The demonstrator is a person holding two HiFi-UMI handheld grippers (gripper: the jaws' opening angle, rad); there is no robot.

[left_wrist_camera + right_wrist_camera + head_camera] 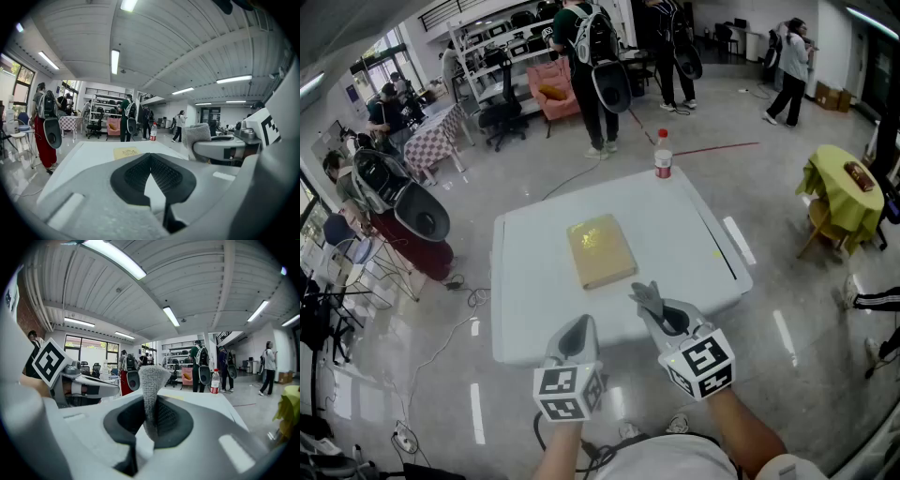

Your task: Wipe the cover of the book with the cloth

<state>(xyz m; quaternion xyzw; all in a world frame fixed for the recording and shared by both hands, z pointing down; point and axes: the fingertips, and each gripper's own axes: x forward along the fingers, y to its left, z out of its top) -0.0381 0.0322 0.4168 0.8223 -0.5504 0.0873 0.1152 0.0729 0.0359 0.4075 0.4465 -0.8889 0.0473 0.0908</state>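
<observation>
A tan book (600,250) lies flat at the middle of the white table (525,309); in the left gripper view the book (126,152) lies ahead on the tabletop. My right gripper (654,305) hovers over the table's near edge, just short of the book, shut on a grey cloth (647,297). The cloth (151,390) stands up between the pads of the right gripper (150,404). My left gripper (578,330) is held beside it, lower left, jaws together with nothing in them (150,161). From the left gripper view the cloth (199,133) shows at right.
A red-capped bottle (663,155) stands at the table's far edge. A thin dark strip (717,246) lies along the table's right side. Several people, chairs and shelves stand on the floor beyond. A yellow-draped small table (839,187) stands at right.
</observation>
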